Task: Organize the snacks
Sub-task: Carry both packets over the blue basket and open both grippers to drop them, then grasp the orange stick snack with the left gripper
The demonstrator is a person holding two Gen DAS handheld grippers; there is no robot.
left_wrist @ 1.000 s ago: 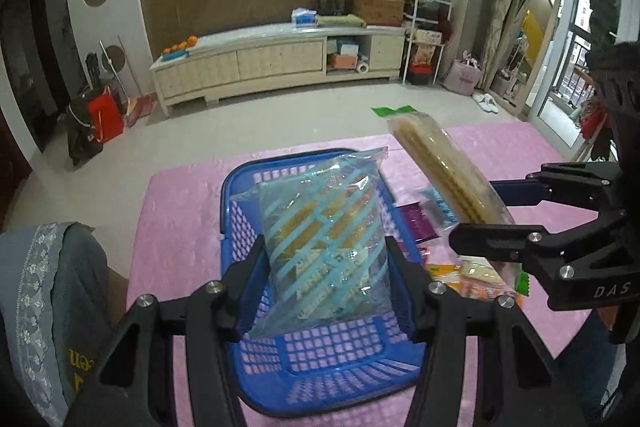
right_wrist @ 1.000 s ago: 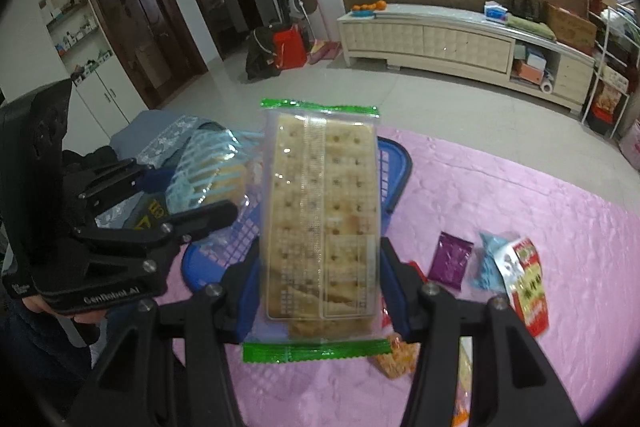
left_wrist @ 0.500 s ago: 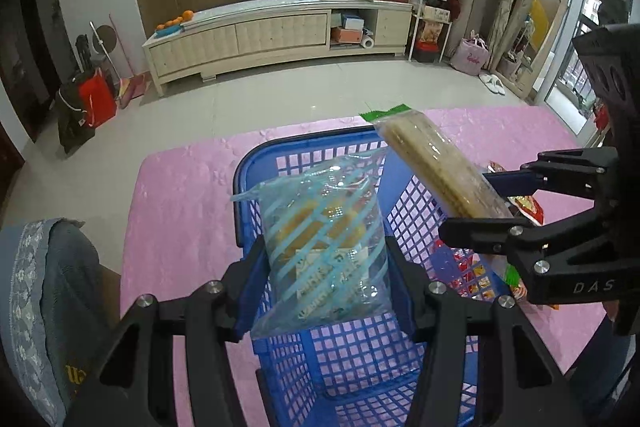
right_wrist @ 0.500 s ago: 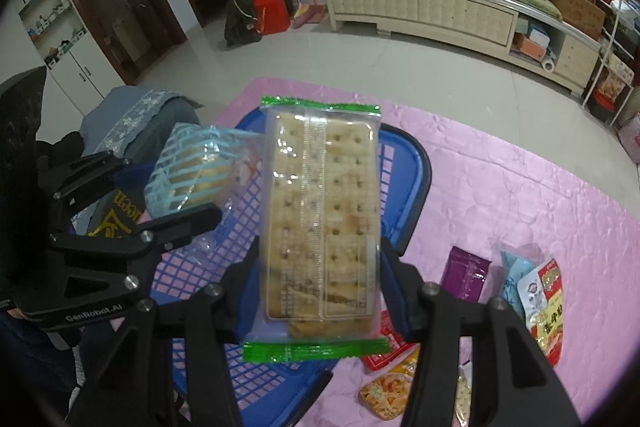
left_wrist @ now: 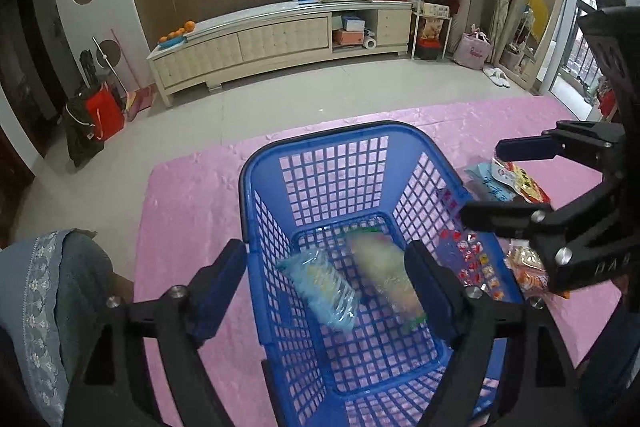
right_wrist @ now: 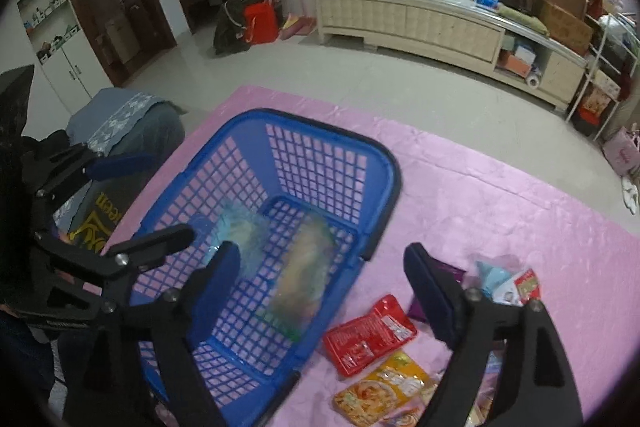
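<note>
A blue plastic basket (left_wrist: 320,163) (right_wrist: 224,163) stands on the pink tablecloth. Inside it lie, blurred, a light-blue striped snack bag (left_wrist: 320,285) (right_wrist: 240,231) and a cracker pack with green ends (left_wrist: 384,267) (right_wrist: 304,267). My left gripper (left_wrist: 326,263) is open and empty above the basket; it also shows in the right wrist view (right_wrist: 136,195). My right gripper (right_wrist: 320,271) is open and empty over the basket's right rim; it shows in the left wrist view too (left_wrist: 492,183).
Loose snack packets lie on the cloth right of the basket: a red one (right_wrist: 370,335), an orange one (right_wrist: 384,391), a purple one (right_wrist: 448,273), a light-blue and red one (right_wrist: 504,283) (left_wrist: 508,183). A grey-covered chair (left_wrist: 52,291) stands at the table's left edge.
Both grippers have opened and let go. The striped bag and the cracker pack have dropped into the basket. Both grippers have moved forward over it.
</note>
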